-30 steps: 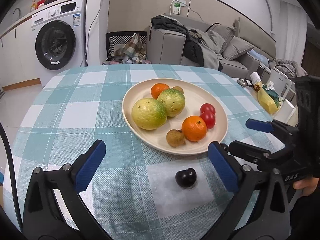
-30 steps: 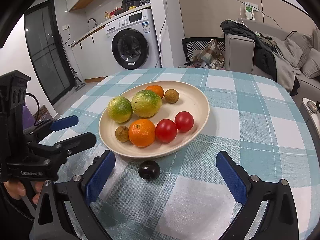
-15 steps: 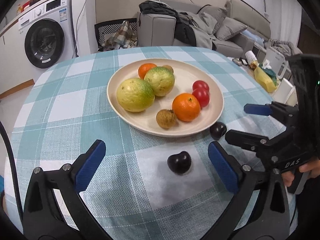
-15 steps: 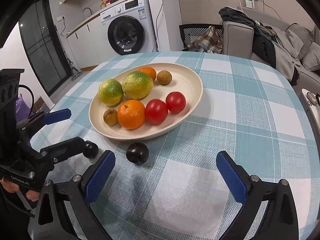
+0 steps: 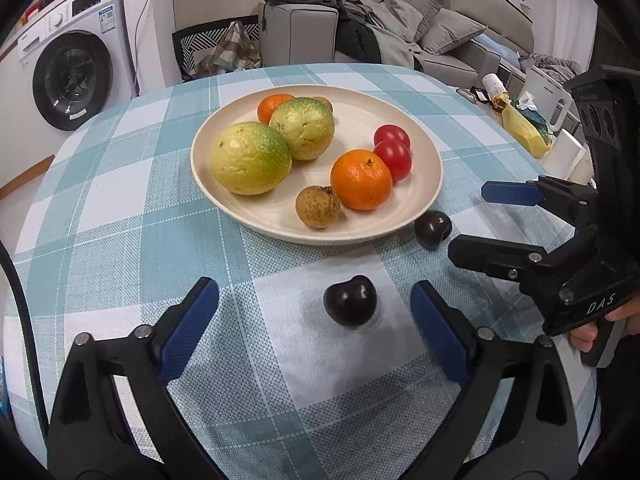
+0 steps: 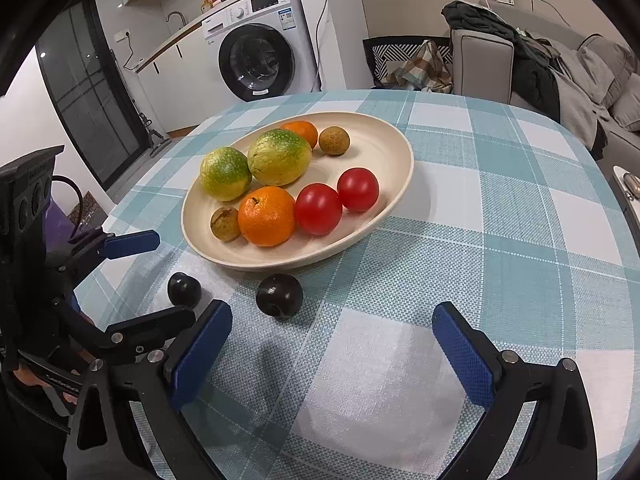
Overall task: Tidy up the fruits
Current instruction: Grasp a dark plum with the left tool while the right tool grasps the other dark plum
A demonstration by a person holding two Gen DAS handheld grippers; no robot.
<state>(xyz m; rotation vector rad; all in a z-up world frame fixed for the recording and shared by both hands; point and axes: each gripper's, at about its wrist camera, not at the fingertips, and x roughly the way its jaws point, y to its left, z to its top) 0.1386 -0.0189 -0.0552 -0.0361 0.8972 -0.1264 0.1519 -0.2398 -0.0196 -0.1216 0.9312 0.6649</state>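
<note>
Nearest, the left claw (image 5: 314, 326) is closing, its blue pads either side of a dark plum (image 5: 350, 300) on the checked counter (image 5: 120, 208), not touching it. The right claw (image 6: 332, 350) gapes wide, empty, a second plum (image 6: 279, 289) just ahead. Beyond, the cream plate (image 6: 392, 148) holds the other fruit.

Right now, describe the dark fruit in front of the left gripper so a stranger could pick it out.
Find the cream plate of fruit on the checked tablecloth. Two dark plums lie off it on the cloth. Yours is the plum on the white square, well clear of the plate; the other plum sits right beside the rim.
</note>
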